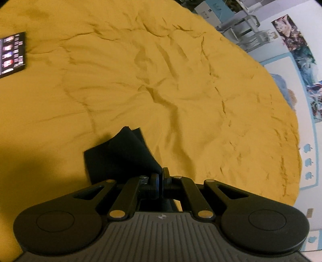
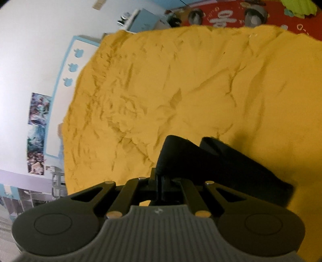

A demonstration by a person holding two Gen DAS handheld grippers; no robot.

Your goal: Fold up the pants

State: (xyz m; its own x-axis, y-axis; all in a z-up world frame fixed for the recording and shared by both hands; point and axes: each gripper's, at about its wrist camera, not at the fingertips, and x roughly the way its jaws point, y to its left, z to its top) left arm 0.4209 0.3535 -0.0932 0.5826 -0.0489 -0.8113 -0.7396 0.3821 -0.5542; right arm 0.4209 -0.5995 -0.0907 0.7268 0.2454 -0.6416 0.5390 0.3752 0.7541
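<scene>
The black pants (image 1: 122, 153) hang from my left gripper (image 1: 160, 175), which is shut on a pinched corner of the fabric, held above the yellow bedsheet (image 1: 140, 80). In the right wrist view, my right gripper (image 2: 160, 179) is shut on another edge of the black pants (image 2: 221, 167), which drape down and to the right over the yellow sheet (image 2: 181, 80). Both grippers hold the cloth lifted; most of the garment is hidden below the gripper bodies.
A dark printed box or booklet (image 1: 12, 54) lies on the sheet at the far left. The bed edge runs beside a white wall with posters (image 1: 297, 50) and blue stickers. A red patterned cloth (image 2: 231, 14) lies beyond the sheet's far edge.
</scene>
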